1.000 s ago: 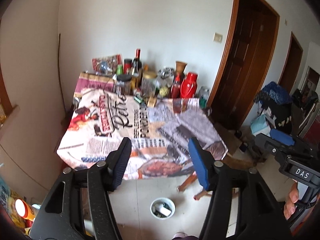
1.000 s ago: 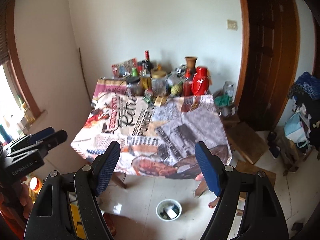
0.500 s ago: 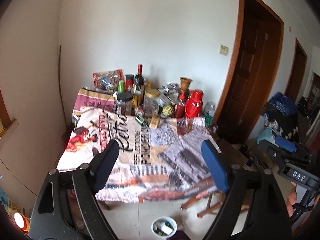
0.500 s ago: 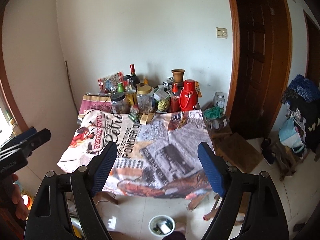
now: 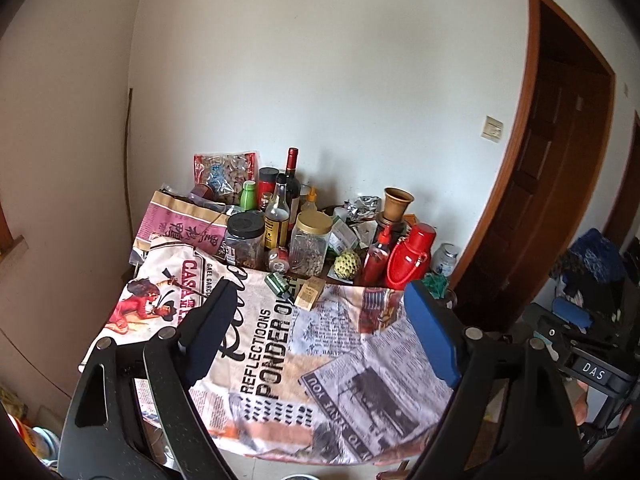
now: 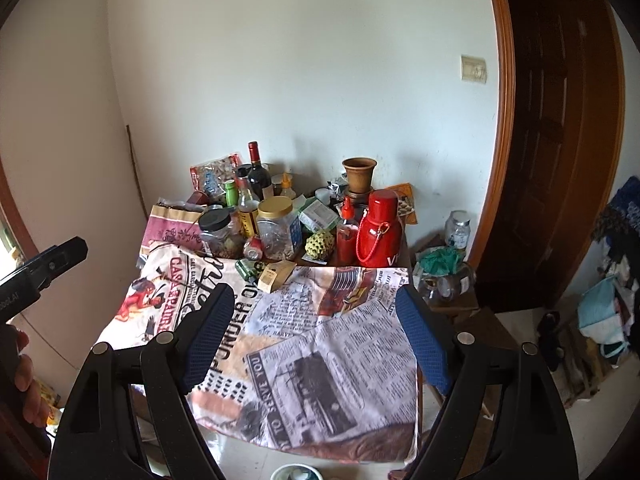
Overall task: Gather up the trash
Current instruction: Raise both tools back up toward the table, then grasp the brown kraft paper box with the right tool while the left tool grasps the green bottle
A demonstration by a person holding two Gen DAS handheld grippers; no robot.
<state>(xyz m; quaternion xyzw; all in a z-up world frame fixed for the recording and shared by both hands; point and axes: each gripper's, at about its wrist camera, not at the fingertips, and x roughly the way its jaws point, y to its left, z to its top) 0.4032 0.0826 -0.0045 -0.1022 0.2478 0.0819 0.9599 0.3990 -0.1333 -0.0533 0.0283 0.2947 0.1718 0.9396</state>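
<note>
1. The left gripper (image 5: 320, 336) is held above the near part of the table, its jaws spread wide apart with nothing between them but the printed tablecloth (image 5: 328, 364) seen beyond.
2. The right gripper (image 6: 316, 332) is likewise held with its jaws wide apart and empty, pointed down at the same cloth (image 6: 344, 344).
3. A small tan carton (image 5: 309, 294) is seen lying on its side at the far edge of the cloth, ahead of the left gripper and roughly between the lines of its two fingers, well apart from the fingertips.
4. A crushed green can (image 5: 279, 283) is seen just beside the carton, on its left, touching or nearly touching it; which cannot be told.
5. From the right wrist view, the carton (image 6: 274, 274) and the green can (image 6: 247, 268) are placed ahead and left of centre, nearer the left finger than the right, and clear of both.
6. Behind these items, the back of the table is crowded with a black-lidded jar (image 5: 245, 240), a gold-lidded jar (image 5: 310, 246), dark bottles (image 5: 291, 184), a red sauce bottle (image 5: 376, 258), a red flask (image 5: 410, 258) and a brown vase (image 5: 397, 204).
7. A white bin (image 6: 296, 473) is partly seen on the floor at the bottom edge of the right wrist view, below the hanging cloth and beneath the gripper.
8. The other gripper's body is seen at the edge of each view, with fingers of the person's hand (image 6: 24, 384) on the left one.
</note>
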